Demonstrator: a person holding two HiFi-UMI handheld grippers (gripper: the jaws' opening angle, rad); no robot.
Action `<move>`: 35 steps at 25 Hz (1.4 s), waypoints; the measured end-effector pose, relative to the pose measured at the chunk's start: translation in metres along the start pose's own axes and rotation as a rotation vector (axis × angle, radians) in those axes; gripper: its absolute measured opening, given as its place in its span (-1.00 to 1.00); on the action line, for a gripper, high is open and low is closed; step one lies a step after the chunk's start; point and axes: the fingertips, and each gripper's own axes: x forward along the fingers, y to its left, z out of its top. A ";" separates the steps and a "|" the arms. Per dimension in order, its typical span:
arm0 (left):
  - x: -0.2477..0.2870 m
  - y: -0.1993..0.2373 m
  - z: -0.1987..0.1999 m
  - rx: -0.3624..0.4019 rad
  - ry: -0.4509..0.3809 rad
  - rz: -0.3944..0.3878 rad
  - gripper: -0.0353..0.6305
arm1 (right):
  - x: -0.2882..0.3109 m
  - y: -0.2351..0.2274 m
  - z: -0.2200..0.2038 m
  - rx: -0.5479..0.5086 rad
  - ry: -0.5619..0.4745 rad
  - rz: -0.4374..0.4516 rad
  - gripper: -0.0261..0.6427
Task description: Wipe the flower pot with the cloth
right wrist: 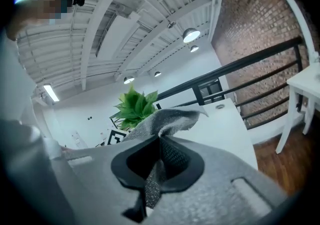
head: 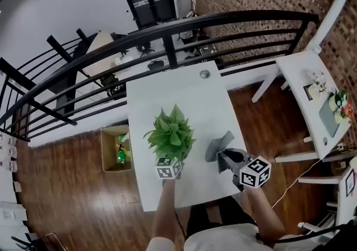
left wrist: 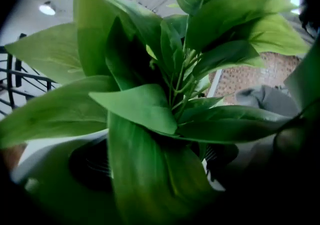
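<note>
Jaws of the right gripper (right wrist: pixel 159 144) pinch the cloth (right wrist: pixel 167 118).

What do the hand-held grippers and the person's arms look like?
Each hand-held gripper, left and right, carries a white cube with black square markers. The right one's body is grey with black textured pads. The person wears a white top.

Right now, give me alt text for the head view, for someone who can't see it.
Seen from above, a leafy green plant stands on a white table, with the left claw at its near side and the right claw shut on a grey cloth just to its right. A black railing runs behind the table.
</note>
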 end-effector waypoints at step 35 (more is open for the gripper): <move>-0.284 -0.250 0.057 0.127 -0.486 0.278 0.59 | -0.214 0.093 0.030 -0.443 -0.325 -0.015 -0.93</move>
